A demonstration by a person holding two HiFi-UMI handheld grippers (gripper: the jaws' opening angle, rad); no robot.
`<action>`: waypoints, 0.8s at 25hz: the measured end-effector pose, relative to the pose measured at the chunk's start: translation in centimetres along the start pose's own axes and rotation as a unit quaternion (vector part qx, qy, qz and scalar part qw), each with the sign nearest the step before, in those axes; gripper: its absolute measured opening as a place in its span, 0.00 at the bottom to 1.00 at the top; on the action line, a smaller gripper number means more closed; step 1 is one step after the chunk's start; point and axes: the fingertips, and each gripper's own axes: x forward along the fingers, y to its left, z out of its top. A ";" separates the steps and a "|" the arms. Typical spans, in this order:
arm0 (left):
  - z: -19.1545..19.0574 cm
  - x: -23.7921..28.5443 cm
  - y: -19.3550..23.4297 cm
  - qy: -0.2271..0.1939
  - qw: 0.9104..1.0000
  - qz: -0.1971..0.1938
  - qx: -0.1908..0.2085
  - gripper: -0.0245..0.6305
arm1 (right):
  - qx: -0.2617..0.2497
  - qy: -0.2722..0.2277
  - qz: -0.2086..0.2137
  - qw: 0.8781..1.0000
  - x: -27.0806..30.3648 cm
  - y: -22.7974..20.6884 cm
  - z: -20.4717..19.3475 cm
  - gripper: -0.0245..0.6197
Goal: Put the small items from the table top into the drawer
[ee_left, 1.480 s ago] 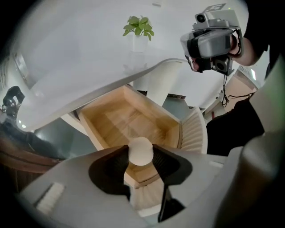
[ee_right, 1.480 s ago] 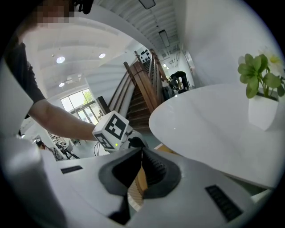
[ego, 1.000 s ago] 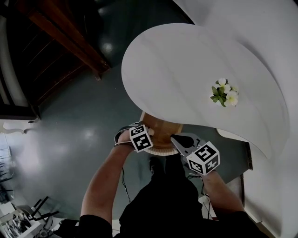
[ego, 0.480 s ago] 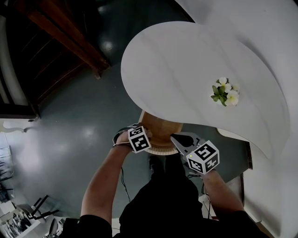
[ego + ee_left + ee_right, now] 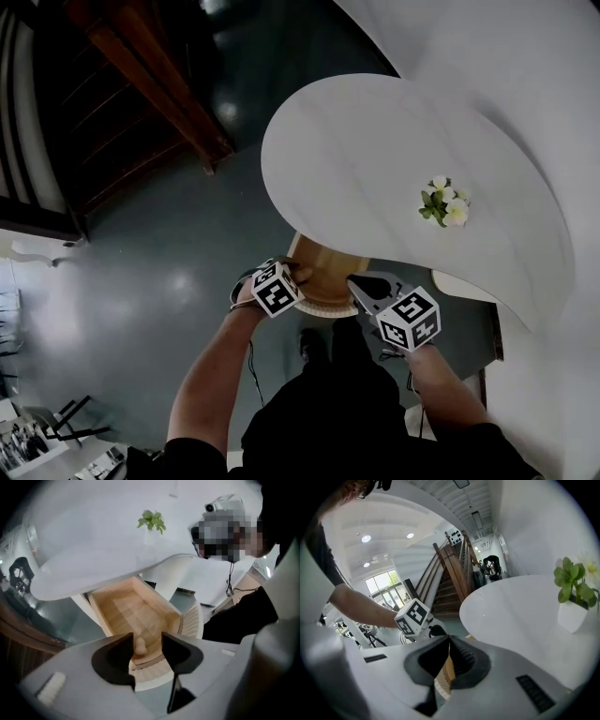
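Wood drawer (image 5: 323,270) sticks out from under the near edge of the white table (image 5: 375,159); a flower pot (image 5: 442,204) stands on the table's right side.

The head view shows the whole table from above, but only a bit of the drawer's inside. The left tongs view looks right down into the drawer and shows a small wood peg (image 5: 139,645) lying at its near end; no other view shows the peg. The right tongs view shows a brown stair (image 5: 452,573) far off and the person's left arm (image 5: 361,604); the drawer there is only a thin slice between the jaws.

The peg is small and a bit blurry, so what it really is stays hard to tell; the far end of the drawer goes under the table and is hidden.

The left tongs (image 5: 146,641) hang over the drawer with the jaws wide apart; they have just been opening; the peg shows in the gap, but the pads do not touch it. The right tongs (image 5: 448,654) are clamped tight on the drawer's front edge, on the right side of the drawer.
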 end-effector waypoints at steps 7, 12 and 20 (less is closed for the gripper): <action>1.8 -7.2 0.6 -0.102 0.991 0.048 -0.067 0.33 | -0.037 -0.008 -0.001 0.999 -1.1 3.7 3.0 0.06; 1.7 -12.1 -1.4 -0.150 0.983 0.063 -0.080 0.33 | -0.063 -0.020 -0.017 0.998 -3.2 6.8 5.1 0.06; 3.2 -19.8 -4.2 -0.289 0.949 0.075 -0.099 0.31 | -0.075 -0.069 -0.066 0.993 -7.5 8.4 9.2 0.06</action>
